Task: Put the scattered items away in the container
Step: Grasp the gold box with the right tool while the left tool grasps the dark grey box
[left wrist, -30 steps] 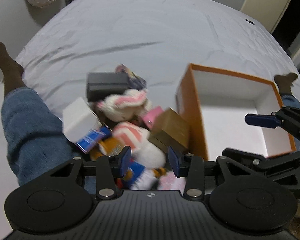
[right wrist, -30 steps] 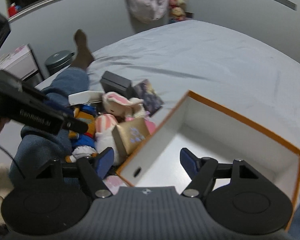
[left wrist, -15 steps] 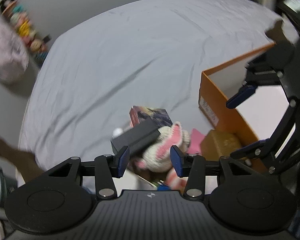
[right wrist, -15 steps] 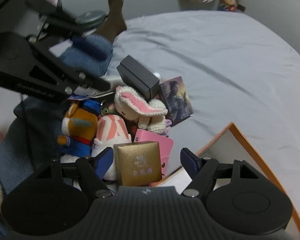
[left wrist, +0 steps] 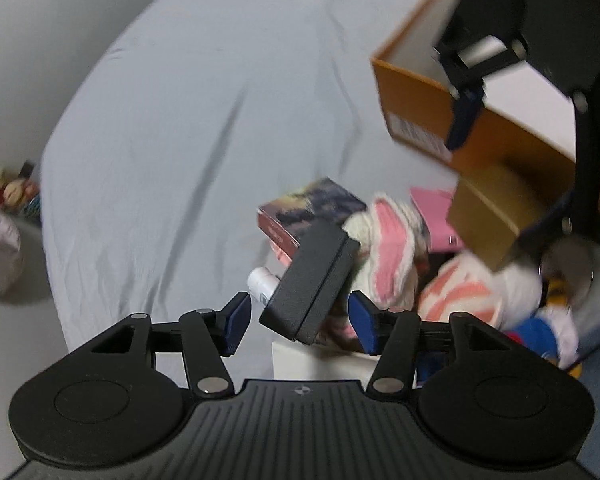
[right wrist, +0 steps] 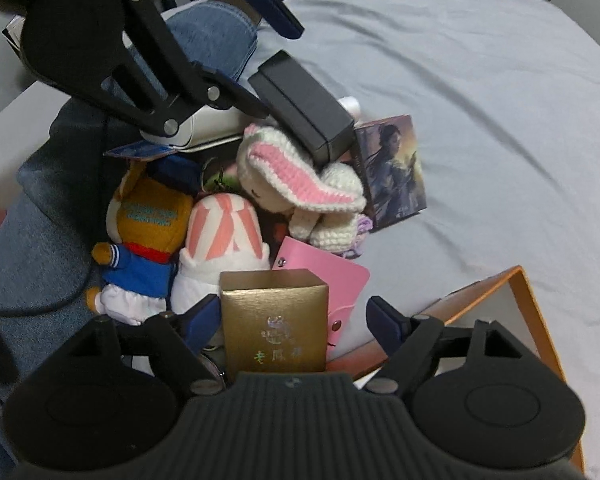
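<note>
Scattered items lie in a pile on a grey bed beside the orange container [left wrist: 416, 92], a white-lined box whose corner [right wrist: 528, 292] shows at lower right. My left gripper [left wrist: 300, 326] points down at a black box [left wrist: 312, 280] that lies between its jaws; the jaws are opening and the pads stand clear of it. My right gripper [right wrist: 294, 316] hangs over a gold box [right wrist: 274, 320], its jaws opening, with the right pad well apart from the box. The left gripper [right wrist: 268, 60] also shows above the black box [right wrist: 304, 112].
Around the boxes lie a knitted bunny [right wrist: 300, 176], a pink-striped plush [right wrist: 224, 232], an orange plush in blue [right wrist: 148, 220], a pink wallet [right wrist: 332, 276], a picture box [right wrist: 392, 172] and a white box [right wrist: 212, 128]. A person's jeans leg [right wrist: 212, 36] borders the pile.
Both grippers swung from over the orange container to the pile and came lower. The left one rolled and now frames the black box. Both pairs of jaws stand wider.
</note>
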`<act>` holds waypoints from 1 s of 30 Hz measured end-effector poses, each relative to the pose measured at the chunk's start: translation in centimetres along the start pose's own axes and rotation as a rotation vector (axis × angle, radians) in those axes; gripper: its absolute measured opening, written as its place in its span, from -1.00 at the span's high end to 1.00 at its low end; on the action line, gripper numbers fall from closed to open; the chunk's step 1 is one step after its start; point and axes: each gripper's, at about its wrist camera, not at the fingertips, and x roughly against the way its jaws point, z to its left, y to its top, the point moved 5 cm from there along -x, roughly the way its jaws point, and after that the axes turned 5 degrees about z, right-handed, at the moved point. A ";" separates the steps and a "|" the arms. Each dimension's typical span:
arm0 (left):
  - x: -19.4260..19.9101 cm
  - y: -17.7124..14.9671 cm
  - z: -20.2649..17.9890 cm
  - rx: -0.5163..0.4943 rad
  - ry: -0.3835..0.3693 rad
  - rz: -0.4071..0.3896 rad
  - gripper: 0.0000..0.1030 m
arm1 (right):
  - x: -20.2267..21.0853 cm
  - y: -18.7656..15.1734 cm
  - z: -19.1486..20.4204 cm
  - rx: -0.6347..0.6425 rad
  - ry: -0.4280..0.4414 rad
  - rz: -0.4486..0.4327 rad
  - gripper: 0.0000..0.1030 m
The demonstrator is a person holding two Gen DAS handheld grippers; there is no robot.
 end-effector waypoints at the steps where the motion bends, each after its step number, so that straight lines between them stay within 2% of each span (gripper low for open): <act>1: -0.4 0.1 -0.1 -0.018 -0.006 0.014 -0.23 | -0.2 0.1 0.0 -0.001 0.007 0.007 -0.58; 5: -1.6 0.3 -0.7 -0.057 -0.019 0.046 -0.21 | -0.6 0.3 -0.1 -0.001 0.023 0.018 -0.59; 7: -1.8 0.2 -0.7 -0.055 -0.022 0.046 -0.13 | -0.8 0.4 -0.1 0.002 0.022 0.024 -0.59; 8: -1.8 0.1 -0.4 -0.045 -0.028 0.046 -0.05 | -0.9 0.4 0.0 0.004 0.022 0.027 -0.59; 9: -1.7 0.0 -0.3 -0.030 -0.027 0.042 0.14 | -1.0 0.4 0.0 0.008 0.025 0.031 -0.58; 11: -1.7 0.0 -0.3 -0.005 -0.026 0.040 0.15 | -1.3 0.3 0.3 0.016 0.031 0.039 -0.55; 16: -1.2 -0.5 -0.2 0.087 -0.023 0.007 0.20 | -1.7 0.1 0.9 0.027 0.038 0.055 -0.25; 23: 1.6 -0.7 0.7 0.228 0.010 -0.069 0.23 | -0.8 0.0 0.7 -0.015 0.029 0.022 -0.25; 30: 5.4 -0.1 -0.4 0.269 0.055 -0.147 0.26 | 2.1 -0.2 0.3 -0.091 0.032 -0.081 -0.24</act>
